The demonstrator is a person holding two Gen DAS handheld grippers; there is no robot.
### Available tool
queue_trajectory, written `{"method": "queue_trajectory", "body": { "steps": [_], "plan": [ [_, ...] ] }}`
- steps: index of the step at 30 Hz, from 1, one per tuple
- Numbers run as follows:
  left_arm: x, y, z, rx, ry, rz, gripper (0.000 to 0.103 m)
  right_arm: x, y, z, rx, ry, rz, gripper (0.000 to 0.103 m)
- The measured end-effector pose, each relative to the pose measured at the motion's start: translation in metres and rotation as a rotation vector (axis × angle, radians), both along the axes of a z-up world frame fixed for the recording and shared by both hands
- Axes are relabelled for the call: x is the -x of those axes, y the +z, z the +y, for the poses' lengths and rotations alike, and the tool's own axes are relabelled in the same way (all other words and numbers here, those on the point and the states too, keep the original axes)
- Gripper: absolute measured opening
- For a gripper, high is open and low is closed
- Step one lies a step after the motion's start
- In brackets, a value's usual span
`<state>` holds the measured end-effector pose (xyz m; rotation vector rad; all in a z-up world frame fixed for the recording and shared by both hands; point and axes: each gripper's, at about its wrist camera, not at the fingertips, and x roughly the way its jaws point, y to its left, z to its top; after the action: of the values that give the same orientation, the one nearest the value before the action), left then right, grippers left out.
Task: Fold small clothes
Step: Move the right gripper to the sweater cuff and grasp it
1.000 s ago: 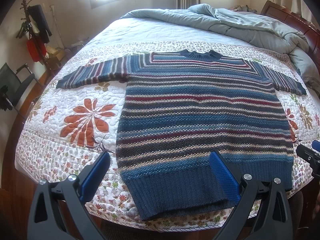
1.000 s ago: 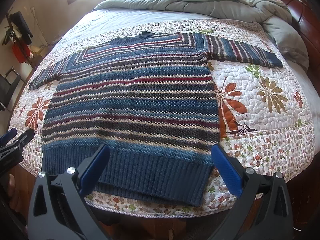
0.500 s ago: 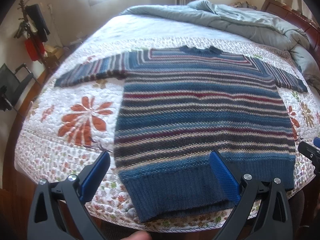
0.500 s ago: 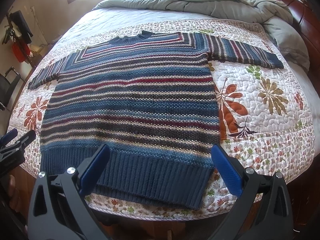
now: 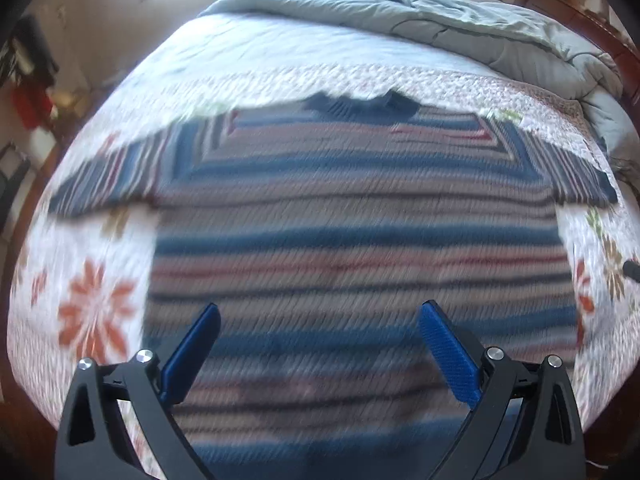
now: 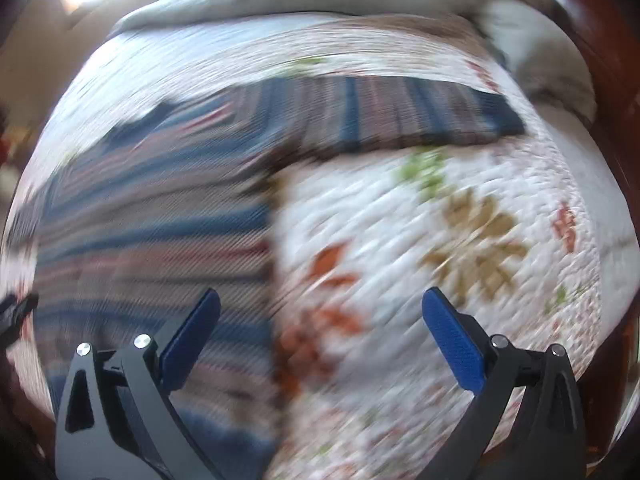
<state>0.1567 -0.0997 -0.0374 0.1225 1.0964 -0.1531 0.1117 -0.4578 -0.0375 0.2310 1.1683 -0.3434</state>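
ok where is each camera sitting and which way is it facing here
Left wrist: on the left gripper, low over the striped sweater, facing up the bed; its open jaws show.
Right wrist: on the right gripper, over the sweater's side edge and floral quilt, facing its sleeve; open jaws show.
Shared: sweater, quilt, grey duvet.

No text, label, brand, number or sign can be read in either view; both pictures are smeared by motion blur.
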Motion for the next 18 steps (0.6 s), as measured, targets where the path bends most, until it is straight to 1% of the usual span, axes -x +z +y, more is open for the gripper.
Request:
{"method": "queue_trajectory", "body": {
  "steps": [3,4,5,8,10,12,13,15,18],
  "plan": [
    [-0.036,0.0,-0.042,-0.017,-0.023,-0.021,0.099,-0.035,-0.005,-0.086,-0.018,-0.111,0.021,0.1],
    [-0.051,-0.003,-0.06,-0.017,-0.029,-0.022,0.099,-0.048,-0.01,-0.118,-0.014,-0.153,0.037,0.1],
    [-0.062,-0.005,-0.075,-0.006,-0.034,-0.023,0.099,-0.056,-0.014,-0.141,-0.025,-0.181,0.044,0.1],
    [-0.093,-0.016,-0.116,0.013,-0.036,-0.017,0.099,-0.076,-0.035,-0.207,-0.108,-0.259,0.062,0.1],
    [-0.114,-0.028,-0.148,0.034,-0.034,0.0,0.099,-0.083,-0.047,-0.233,-0.148,-0.289,0.069,0.1],
    [-0.127,-0.037,-0.174,0.046,-0.04,0.021,0.099,-0.09,-0.058,-0.253,-0.173,-0.303,0.064,0.1],
    [-0.131,-0.041,-0.188,0.047,-0.049,0.028,0.099,-0.093,-0.062,-0.257,-0.178,-0.3,0.063,0.1],
    [-0.141,-0.048,-0.218,0.026,-0.064,0.033,0.099,-0.101,-0.07,-0.265,-0.19,-0.282,0.062,0.1],
    [-0.148,-0.056,-0.246,0.027,-0.074,0.032,0.099,-0.109,-0.083,-0.278,-0.197,-0.28,0.08,0.1]
  ]
}}
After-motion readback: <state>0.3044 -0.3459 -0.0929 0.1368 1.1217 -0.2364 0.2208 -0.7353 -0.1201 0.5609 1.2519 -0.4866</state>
